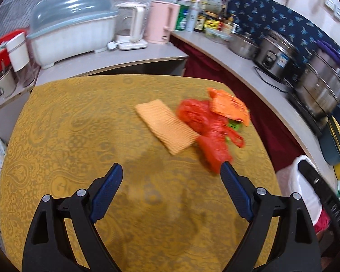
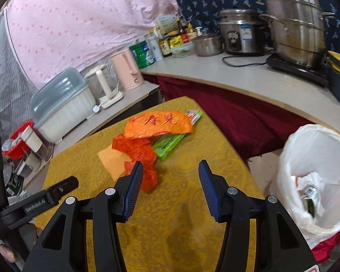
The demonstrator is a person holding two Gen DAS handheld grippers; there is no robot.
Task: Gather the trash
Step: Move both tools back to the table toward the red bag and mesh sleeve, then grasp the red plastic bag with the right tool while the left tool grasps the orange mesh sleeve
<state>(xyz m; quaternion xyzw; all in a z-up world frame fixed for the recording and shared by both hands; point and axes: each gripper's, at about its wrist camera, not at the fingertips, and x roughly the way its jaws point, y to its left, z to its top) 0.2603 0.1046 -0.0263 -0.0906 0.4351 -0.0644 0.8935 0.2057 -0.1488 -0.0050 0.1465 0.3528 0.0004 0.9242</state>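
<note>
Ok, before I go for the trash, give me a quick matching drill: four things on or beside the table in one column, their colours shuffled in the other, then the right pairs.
Things:
1. crumpled plastic bag
2. flat box under the trash pile
3. ribbed cloth
4. bin liner beside the table

Colours:
A. white
B. pale orange
C. red
D. green

Pairs: 1-C, 2-D, 3-B, 4-A
</note>
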